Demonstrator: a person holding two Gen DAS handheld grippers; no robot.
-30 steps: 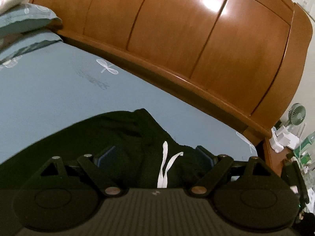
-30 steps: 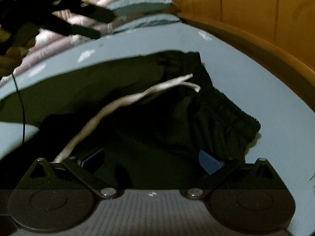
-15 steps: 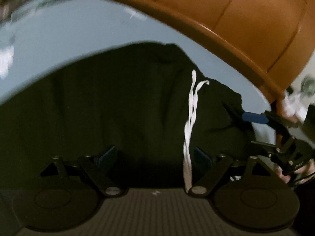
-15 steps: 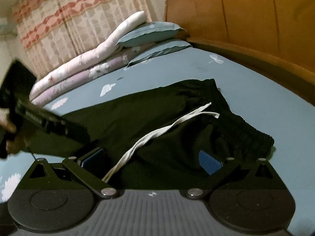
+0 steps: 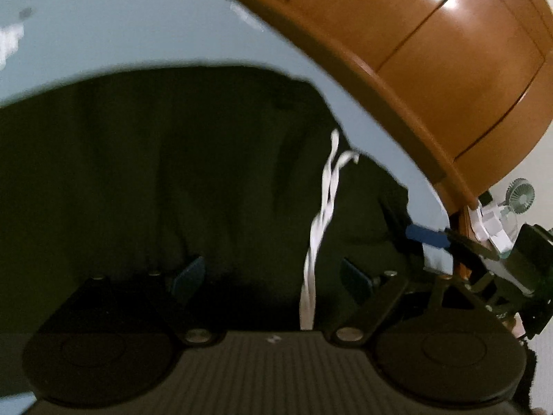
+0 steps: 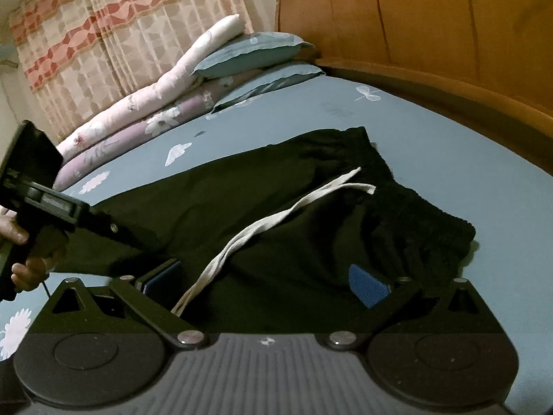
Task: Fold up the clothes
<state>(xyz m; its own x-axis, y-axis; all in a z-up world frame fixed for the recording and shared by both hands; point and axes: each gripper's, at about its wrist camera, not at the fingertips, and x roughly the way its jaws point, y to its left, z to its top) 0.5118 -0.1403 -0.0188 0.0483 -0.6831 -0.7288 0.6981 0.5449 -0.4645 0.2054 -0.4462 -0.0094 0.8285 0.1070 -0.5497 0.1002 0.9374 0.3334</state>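
Note:
Black trousers (image 6: 276,204) with an elastic waistband lie flat on the blue bedsheet (image 6: 449,159). A white drawstring (image 6: 276,219) trails across them. My right gripper (image 6: 266,280) is open low over the waist end, with the cloth and the drawstring between its blue pads (image 6: 368,285). In the left wrist view the trousers (image 5: 190,173) fill the middle and the drawstring (image 5: 323,207) runs between the spread fingers of my open left gripper (image 5: 273,273). A blue finger of the right gripper (image 5: 425,235) reaches over the waistband edge. A hand (image 6: 20,238) holds the left gripper's body (image 6: 52,204).
A wooden headboard (image 5: 432,69) curves along the far side of the bed. Blue pillows (image 6: 252,55) and rolled floral quilts (image 6: 145,110) are stacked by the curtain (image 6: 121,34). A small fan (image 5: 520,195) and white items stand on a bedside table past the bed's corner.
My left gripper has come down close over the trousers and rolled, so the headboard has slid to the upper right. The right view has tilted up from the dark cloth, showing more of the bed.

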